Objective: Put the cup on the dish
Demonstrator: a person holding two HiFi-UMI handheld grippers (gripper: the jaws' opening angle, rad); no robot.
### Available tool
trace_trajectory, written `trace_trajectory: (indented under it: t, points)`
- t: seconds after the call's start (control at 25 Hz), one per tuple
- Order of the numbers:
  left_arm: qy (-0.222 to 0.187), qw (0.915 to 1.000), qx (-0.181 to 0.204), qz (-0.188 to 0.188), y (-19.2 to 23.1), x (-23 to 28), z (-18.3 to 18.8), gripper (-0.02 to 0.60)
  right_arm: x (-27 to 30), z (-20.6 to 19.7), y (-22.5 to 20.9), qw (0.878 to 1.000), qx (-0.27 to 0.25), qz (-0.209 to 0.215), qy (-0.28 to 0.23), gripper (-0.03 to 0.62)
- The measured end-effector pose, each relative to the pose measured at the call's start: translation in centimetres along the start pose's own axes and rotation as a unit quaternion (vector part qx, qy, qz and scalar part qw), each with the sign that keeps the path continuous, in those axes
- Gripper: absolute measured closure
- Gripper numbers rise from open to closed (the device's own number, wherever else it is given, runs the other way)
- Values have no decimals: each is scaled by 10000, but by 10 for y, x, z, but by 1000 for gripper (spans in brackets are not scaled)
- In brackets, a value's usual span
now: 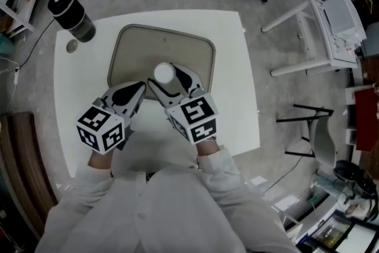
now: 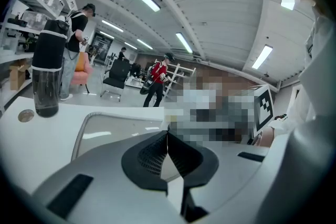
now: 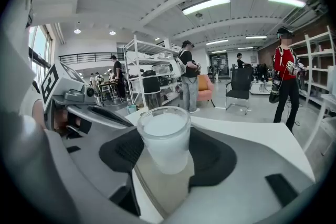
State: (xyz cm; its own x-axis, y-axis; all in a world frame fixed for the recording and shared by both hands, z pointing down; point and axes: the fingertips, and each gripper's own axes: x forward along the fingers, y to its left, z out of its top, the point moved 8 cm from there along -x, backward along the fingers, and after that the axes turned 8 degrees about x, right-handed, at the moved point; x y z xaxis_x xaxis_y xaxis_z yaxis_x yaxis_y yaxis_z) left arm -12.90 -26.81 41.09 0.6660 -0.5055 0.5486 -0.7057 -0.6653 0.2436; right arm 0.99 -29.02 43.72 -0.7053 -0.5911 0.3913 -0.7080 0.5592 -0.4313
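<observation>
- Overhead, jaws of the right gripper [image 3: 165,150] grip a frosted cup [image 1: 164,73], upright over the near edge of the dish [image 1: 160,47] on a white bench [image 1: 237,98].
- Jaws of the left gripper [image 2: 168,150] are pressed together, empty.
- Whether cup touches dish cannot be told.

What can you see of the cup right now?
The cup is a small frosted-white tumbler, apparently plastic, with a plain round rim and no handle. It stands upright, open end up, clamped between the black fingers of the right gripper, one on each side. It is over the near part of the beige dish; whether its base touches I can't tell.
</observation>
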Motion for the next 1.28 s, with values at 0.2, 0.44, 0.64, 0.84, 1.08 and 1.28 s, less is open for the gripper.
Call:
trace_trajectory:
  t: [0.2,0.44,0.64,0.84,1.08,1.28]
  points:
    - [165,9998,-146,36,25,22,-7,572,28,-3,-23,10000,-36,-13,34,318]
    - [309,9988,-371,-53,51,41,-17,572,63,-10,-43,9997,-38,45,216,318]
    - [472,9977,-457,-177,60,55,-27,572,83,-19,-53,9993,-22,71,354,318]
    - [605,9965,-520,-232,65,61,-35,572,92,-26,-57,9989,-163,141,428,318]
    - [670,9956,-609,-244,72,67,-38,572,98,-30,-59,9982,-291,113,512,318]
    - [693,9952,-623,-284,69,74,-40,572,97,-34,-63,9984,-262,145,486,318]
